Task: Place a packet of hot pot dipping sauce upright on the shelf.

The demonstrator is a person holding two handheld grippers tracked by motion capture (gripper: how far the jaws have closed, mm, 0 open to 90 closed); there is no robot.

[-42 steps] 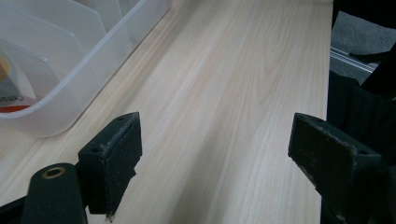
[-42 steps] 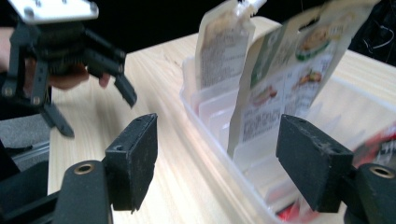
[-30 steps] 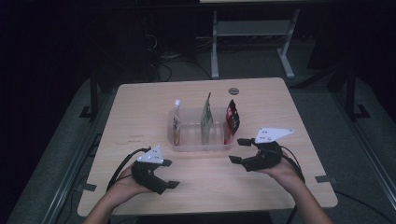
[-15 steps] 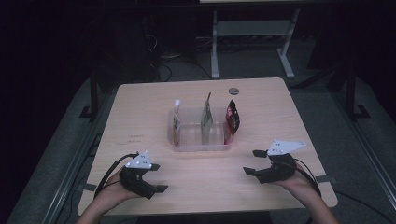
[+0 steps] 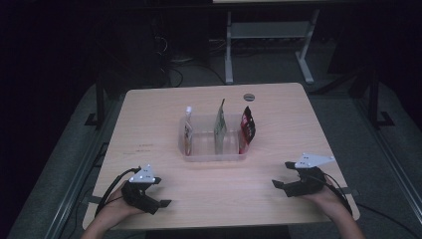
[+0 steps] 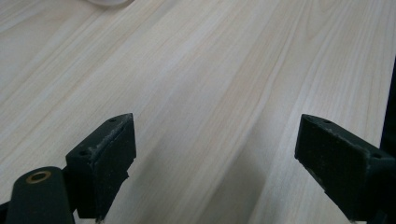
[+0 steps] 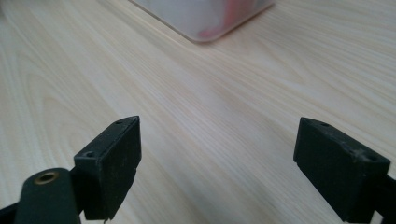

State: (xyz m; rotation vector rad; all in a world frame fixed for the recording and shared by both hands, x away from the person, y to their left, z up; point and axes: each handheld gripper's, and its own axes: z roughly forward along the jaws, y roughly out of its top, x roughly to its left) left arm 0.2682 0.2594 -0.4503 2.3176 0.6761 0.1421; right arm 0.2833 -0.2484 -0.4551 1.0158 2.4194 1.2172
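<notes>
A clear plastic bin (image 5: pixel 214 155) stands mid-table with three upright pouches in it: a white one (image 5: pixel 188 130), a green one (image 5: pixel 220 123) and a red one (image 5: pixel 247 127). My left gripper (image 5: pixel 158 194) rests low near the front left corner, open, with bare wood between its jaws (image 6: pixel 215 154). At the front right my right gripper (image 5: pixel 282 174) is open too. Its jaws have just been opening and nothing lies between them (image 7: pixel 217 154). A corner of the bin (image 7: pixel 201 18) shows ahead of the right gripper.
A small grey round disc (image 5: pixel 249 96) is set into the wooden table (image 5: pixel 149 124) behind the bin. The front edge runs just below both hands. Beyond the table a white desk frame (image 5: pixel 229 45) stands on the dark floor.
Both hands have drawn back from the bin toward the front edge and outward, sinking closer to the tabletop. The bin and pouches have not moved.
</notes>
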